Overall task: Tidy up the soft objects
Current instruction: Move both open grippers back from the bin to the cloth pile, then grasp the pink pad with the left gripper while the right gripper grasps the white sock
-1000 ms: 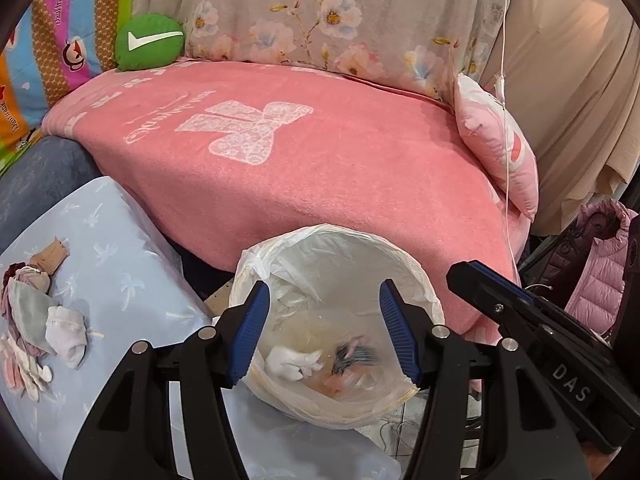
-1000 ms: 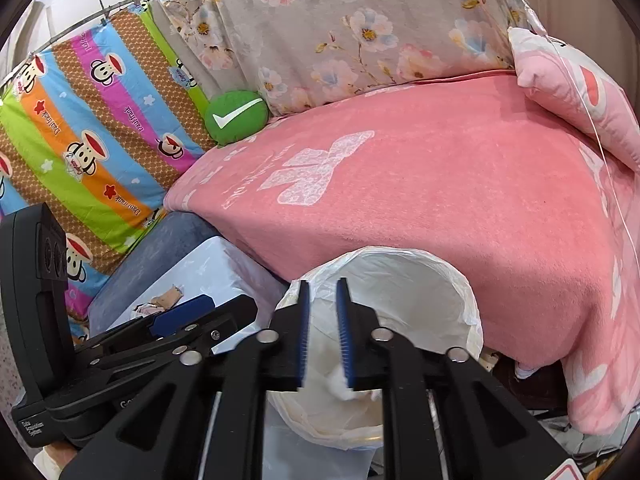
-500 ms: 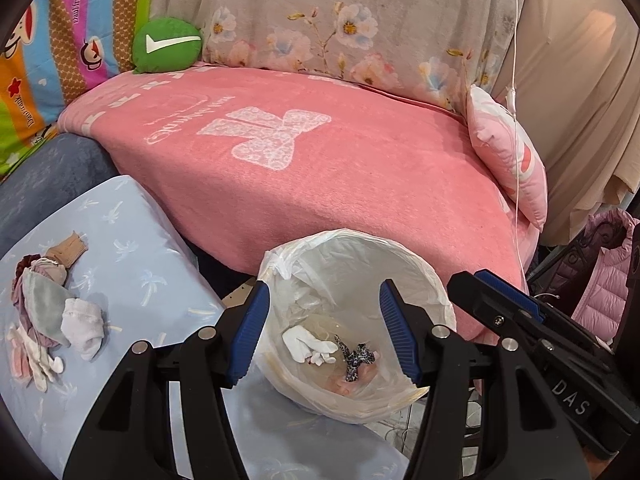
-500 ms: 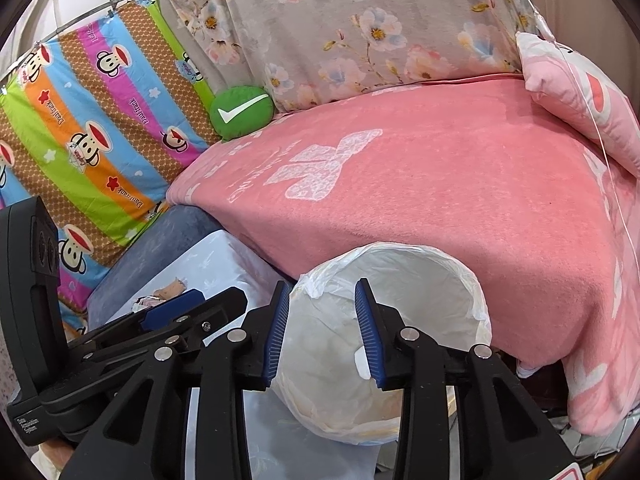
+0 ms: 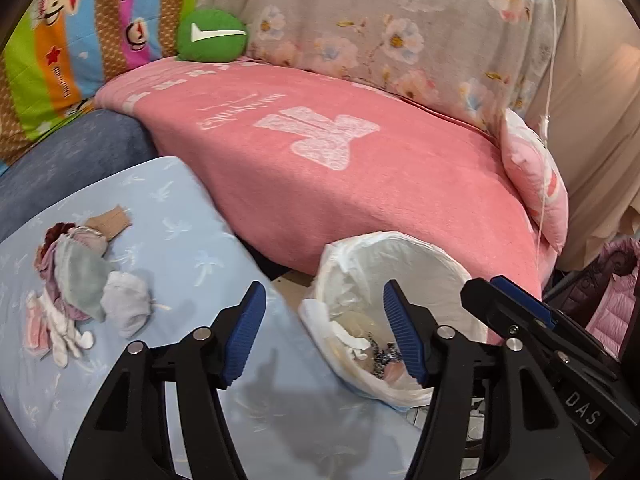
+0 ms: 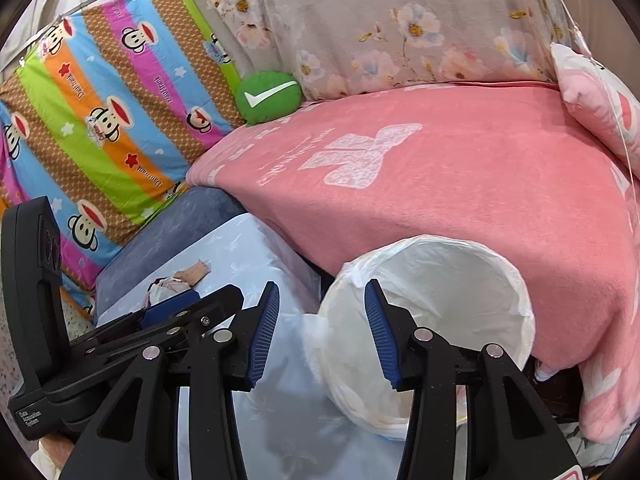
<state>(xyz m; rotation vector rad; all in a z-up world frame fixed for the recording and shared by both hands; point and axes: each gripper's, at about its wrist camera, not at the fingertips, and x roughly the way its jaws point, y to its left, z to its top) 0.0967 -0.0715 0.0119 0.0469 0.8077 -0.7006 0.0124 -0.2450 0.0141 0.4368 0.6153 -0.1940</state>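
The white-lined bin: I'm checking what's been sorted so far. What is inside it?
In the left wrist view, the bin holds a white cloth piece, a dark patterned item and something pinkish. The left gripper's finger covers part of the bottom; the right wrist view shows only liner.

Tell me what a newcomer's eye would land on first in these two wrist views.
Probably the big pink blanket spread across the middle, with the green check-mark cushion at its far left corner. Next, the white-lined bin in front of the blanket, holding a few small soft items. Then the pile of small cloth items on the pale blue surface, left of the bin.
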